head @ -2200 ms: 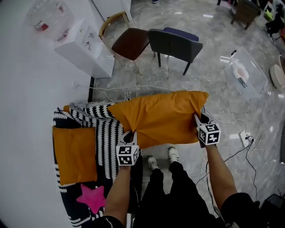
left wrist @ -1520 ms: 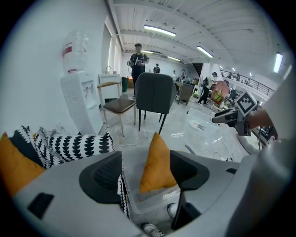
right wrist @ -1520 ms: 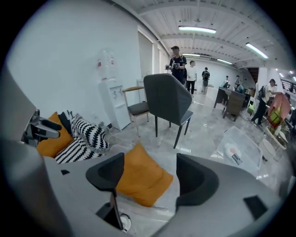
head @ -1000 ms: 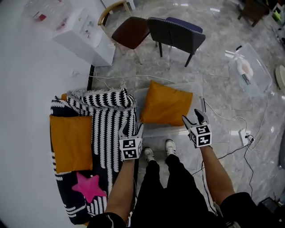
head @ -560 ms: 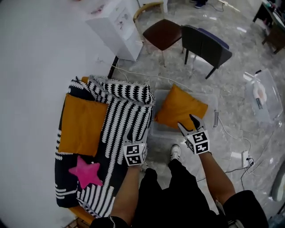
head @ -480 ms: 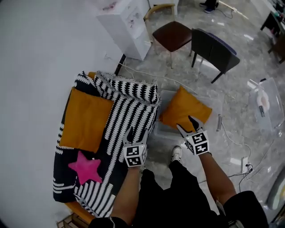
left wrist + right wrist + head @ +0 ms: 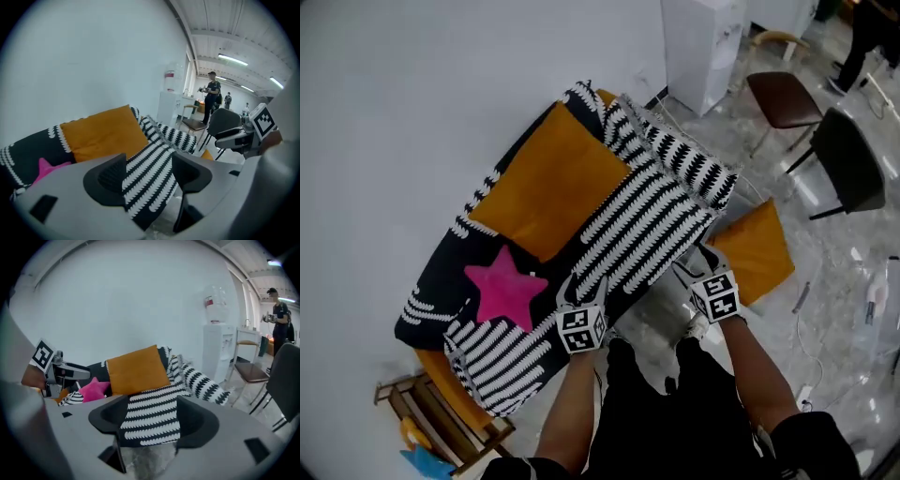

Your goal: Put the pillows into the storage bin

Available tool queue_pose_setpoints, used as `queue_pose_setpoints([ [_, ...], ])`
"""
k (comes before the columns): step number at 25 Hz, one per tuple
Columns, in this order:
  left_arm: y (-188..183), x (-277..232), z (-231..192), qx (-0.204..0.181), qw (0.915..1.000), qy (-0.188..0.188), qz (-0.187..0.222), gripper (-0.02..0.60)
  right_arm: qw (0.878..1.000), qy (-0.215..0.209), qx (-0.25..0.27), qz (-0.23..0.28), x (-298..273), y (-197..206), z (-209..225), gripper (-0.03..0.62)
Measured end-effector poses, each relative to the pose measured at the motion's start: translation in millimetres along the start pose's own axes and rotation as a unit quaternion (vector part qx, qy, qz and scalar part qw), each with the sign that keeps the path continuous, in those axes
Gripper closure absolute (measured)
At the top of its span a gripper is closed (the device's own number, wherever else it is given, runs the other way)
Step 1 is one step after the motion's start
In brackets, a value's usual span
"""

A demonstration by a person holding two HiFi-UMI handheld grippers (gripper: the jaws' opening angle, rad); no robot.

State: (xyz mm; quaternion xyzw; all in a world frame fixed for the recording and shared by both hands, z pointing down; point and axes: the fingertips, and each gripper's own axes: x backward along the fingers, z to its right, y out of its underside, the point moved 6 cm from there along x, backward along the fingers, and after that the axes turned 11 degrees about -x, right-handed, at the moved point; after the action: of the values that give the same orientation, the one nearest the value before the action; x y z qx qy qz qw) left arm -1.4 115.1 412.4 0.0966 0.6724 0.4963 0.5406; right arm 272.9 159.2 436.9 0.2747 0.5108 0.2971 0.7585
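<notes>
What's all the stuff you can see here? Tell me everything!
patterned cover: one, black and white, spread beside the wall
orange pillow: one, orange, on the cover
second orange pillow: one, orange, low, right of the cover
star pillow: one, pink, on the cover
brown chair: one, brown, on the floor
grey chair: one, dark grey, beside the brown chair
water dispenser: one, white, against the wall
left tool: one, grey, jaws open, empty
right tool: one, grey, jaws just opened wider, empty
</notes>
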Motion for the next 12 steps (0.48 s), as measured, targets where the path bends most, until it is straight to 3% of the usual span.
queue_pose_setpoints([
  [6,75,41,-106,0.052,0.9967,-0.054,-0.032,0.270,0.995,-0.072,0.055,-0.050,-89,4,-122,0.253],
  [12,138,74,-192,0.103,0.9885,-0.100,-0.047,0.268,0.979,-0.134,0.116,-0.098,-168,20,-238,0.243],
])
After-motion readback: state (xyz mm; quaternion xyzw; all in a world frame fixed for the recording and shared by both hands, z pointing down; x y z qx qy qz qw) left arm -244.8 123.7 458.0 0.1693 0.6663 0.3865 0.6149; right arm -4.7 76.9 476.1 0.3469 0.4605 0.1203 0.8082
